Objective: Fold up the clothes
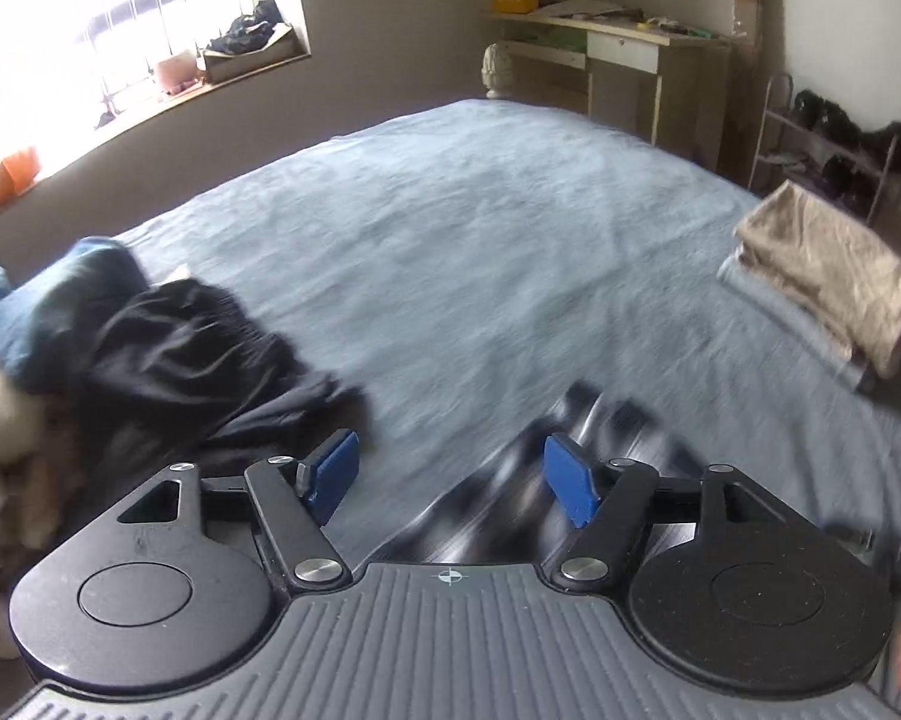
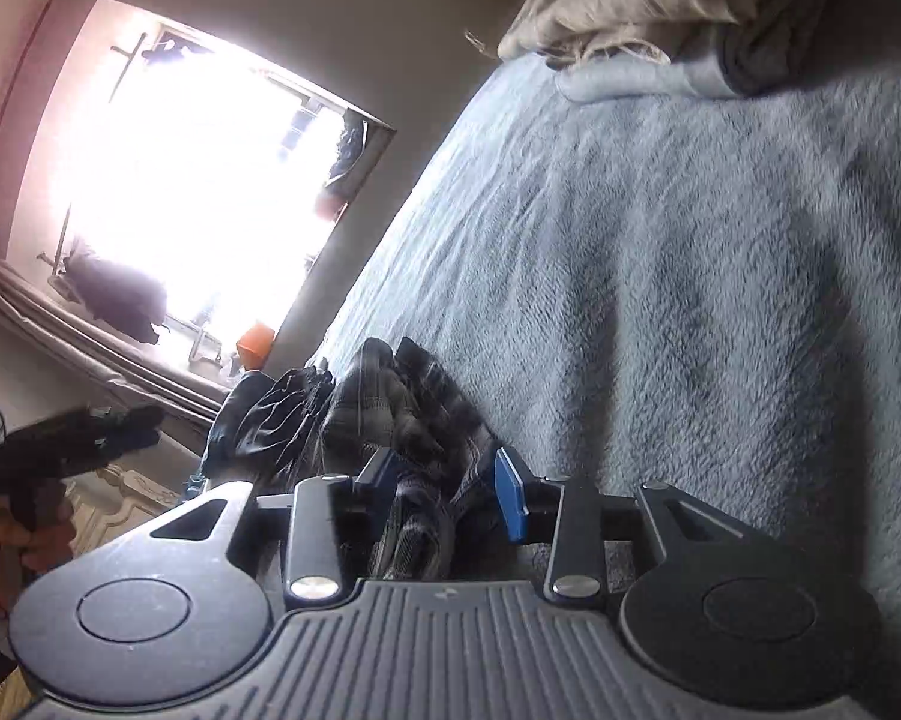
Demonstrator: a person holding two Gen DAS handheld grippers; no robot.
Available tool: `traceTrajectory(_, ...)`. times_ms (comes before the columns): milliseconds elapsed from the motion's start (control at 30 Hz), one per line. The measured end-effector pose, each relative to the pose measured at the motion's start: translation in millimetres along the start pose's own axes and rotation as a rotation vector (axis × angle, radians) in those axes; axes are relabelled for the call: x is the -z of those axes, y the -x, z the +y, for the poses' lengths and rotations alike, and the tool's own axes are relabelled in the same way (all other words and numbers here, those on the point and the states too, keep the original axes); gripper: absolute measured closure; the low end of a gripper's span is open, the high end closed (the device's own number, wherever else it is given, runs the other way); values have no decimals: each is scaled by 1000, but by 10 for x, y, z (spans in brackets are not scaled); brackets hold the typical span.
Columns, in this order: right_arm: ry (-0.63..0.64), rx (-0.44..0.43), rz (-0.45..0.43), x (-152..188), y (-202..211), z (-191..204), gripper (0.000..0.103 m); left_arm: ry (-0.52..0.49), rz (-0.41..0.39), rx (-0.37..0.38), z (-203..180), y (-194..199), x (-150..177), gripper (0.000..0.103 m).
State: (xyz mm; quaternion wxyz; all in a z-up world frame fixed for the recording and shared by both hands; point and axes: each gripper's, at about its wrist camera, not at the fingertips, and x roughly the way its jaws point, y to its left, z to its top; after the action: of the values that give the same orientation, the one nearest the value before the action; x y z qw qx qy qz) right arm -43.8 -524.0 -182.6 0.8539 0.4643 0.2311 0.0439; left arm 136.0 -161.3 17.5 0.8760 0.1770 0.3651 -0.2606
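A crumpled dark plaid garment (image 2: 414,420) lies on the blue-grey bedspread (image 2: 660,300), well apart from folded clothes (image 1: 822,264).

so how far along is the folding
Done: a folded stack, beige on top, sits at the bed's edge. In hand: a dark plaid garment lies between the right gripper's parted jaws; the left gripper is open and empty. Left: the unfolded pile of dark clothes.

You have open bed (image 1: 480,228) across the middle and far edge. A dark clothes heap (image 1: 168,354) blocks the left edge, a folded stack (image 1: 822,276) the right edge, and plaid cloth (image 2: 414,438) crowds your right tool (image 2: 450,489).
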Motion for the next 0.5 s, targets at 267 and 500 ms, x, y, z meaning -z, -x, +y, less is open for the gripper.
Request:
traceTrajectory(267,293,57,109,-269,-376,716,44,45,112,41,-42,-129,1325,33)
traceTrajectory(500,512,180,297,-358,-1093,1216,42,252,138,165,-165,-565,1714,34)
